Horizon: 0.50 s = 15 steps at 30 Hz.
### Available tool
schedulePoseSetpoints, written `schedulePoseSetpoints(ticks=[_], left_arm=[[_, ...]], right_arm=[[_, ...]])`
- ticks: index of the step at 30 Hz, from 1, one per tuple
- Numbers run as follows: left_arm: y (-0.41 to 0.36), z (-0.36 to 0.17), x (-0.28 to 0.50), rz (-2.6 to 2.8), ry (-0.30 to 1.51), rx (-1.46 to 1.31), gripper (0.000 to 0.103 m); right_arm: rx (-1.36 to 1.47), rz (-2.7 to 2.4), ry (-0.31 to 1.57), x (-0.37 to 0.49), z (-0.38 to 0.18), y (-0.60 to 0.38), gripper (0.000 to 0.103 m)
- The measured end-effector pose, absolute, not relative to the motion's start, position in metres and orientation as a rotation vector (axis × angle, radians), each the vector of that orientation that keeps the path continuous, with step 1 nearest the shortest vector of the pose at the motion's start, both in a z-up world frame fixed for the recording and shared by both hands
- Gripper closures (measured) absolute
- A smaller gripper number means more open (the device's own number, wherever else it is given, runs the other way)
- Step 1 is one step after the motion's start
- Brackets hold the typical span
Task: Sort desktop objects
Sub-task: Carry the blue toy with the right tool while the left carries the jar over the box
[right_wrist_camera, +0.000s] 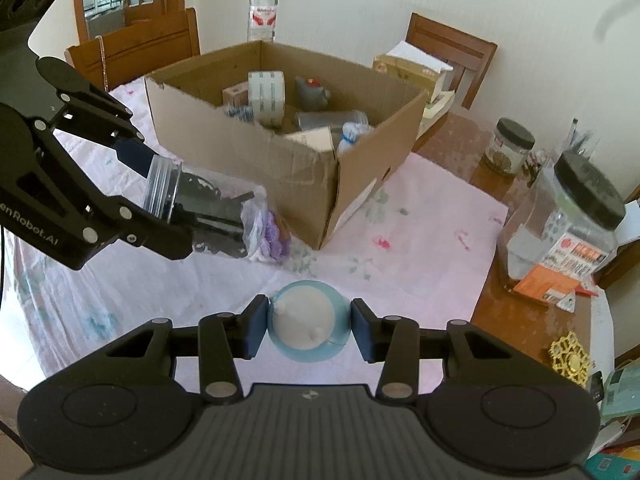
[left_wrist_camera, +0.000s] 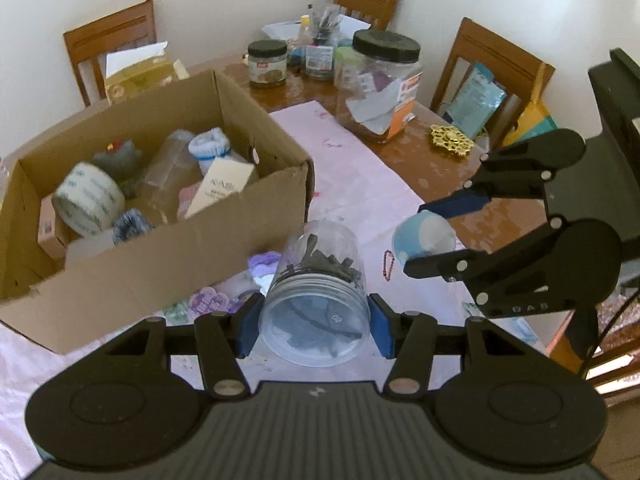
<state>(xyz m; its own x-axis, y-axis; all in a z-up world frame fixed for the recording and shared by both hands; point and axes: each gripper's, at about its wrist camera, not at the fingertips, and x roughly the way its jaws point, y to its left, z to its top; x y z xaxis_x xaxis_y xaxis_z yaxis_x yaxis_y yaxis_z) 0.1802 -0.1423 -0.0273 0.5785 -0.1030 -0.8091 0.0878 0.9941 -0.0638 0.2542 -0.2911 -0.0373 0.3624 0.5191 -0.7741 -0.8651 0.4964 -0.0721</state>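
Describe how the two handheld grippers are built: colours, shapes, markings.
Both look alike: the left gripper and the right gripper have matte black linkage bars with silver pivot pins, blue rectangular pads, a ribbed dark grey body between two round black discs, and partly visible white lettering on the side. A thin black cable trails beside each.

We count three wooden chairs around the table, one cardboard box, and two black-lidded jars further back. Also one water bottle, one tape roll, one gold ornament.
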Motion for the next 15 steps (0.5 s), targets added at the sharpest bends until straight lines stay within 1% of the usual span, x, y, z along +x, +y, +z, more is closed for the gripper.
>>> schedulePoseSetpoints(ticks=[9, 15], left_arm=[[-0.111, 0.016, 0.178, -0.12, 0.864, 0.039, 0.049], [-0.079, 0.034, 0.188, -0.09, 0.818, 0.07, 0.049]], right_arm=[[-0.502, 0.929, 0.688, 0.255, 0.01, -0.27, 0.053], [-0.496, 0.921, 0.621, 0.259, 0.04, -0.242, 0.053]])
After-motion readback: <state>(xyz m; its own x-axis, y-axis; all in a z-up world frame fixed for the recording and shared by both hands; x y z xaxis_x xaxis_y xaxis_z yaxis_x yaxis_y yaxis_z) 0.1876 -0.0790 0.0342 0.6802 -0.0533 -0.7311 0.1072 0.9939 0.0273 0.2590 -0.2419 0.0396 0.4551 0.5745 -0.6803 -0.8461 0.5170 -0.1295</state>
